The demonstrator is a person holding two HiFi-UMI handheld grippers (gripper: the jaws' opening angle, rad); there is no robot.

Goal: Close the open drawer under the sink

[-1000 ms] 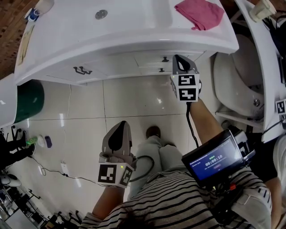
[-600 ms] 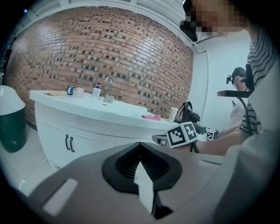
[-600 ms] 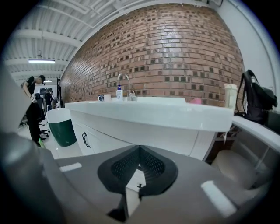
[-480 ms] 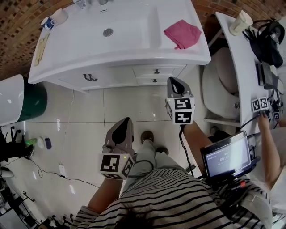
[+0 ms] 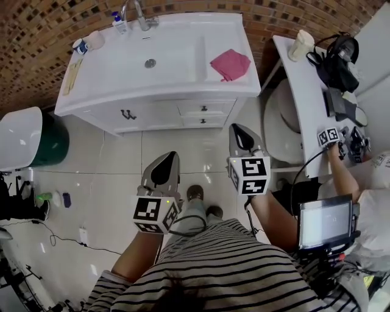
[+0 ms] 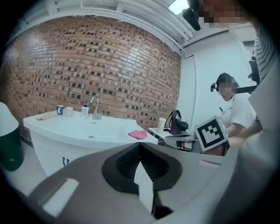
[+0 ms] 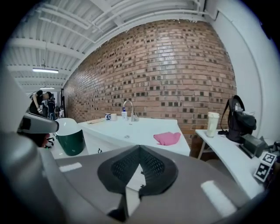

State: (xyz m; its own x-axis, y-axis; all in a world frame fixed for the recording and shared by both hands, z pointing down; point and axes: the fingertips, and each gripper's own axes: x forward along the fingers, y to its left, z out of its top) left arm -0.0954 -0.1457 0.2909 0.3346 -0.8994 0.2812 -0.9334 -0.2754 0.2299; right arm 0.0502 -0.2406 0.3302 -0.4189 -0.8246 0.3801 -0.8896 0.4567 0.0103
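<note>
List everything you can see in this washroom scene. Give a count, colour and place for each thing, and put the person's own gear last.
sink unit: one, white, against the brick wall
drawers: two fronts, white with dark knobs, under the sink at right; both look flush
tap: one, silver, at the back of the basin
soap bottle: one, blue-topped, left of the tap
cups: two, one white and one blue-patterned, at the back left corner
cloth: one, pink, on the counter's right side
bin: one, green with a white lid, left of the unit
side table: one, white, right of the unit
tumbler: one, pale, on the side table
bag: one, black, on the side table
second person: one, far right
left gripper: grey, shut, empty
right gripper: grey, shut, empty
</note>
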